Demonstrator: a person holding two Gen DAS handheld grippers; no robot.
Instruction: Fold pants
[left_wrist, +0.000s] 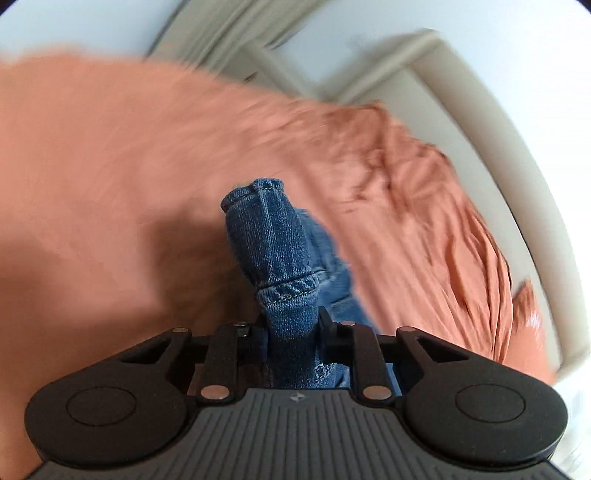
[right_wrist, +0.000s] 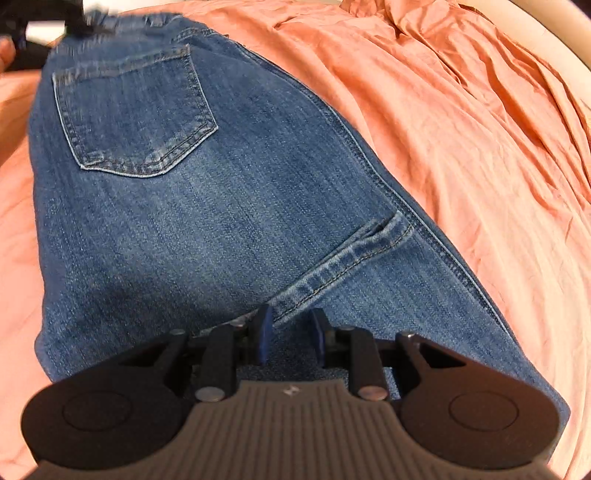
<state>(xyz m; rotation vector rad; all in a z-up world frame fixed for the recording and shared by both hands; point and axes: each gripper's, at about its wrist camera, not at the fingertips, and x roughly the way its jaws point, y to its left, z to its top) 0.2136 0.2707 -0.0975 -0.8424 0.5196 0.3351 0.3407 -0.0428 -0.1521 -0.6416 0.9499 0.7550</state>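
The blue jeans lie on an orange bedsheet, back pocket facing up. My right gripper is just above the denim near a stitched seam, its jaws a little apart with nothing between them. My left gripper is shut on a bunched fold of the jeans, which sticks up between its jaws above the sheet. The left gripper also shows, blurred, in the right wrist view at the jeans' far waistband end.
The orange sheet is wrinkled at the right. A pale curved bed frame runs along the far right. A white wall and door trim lie behind. A hand shows at the far left.
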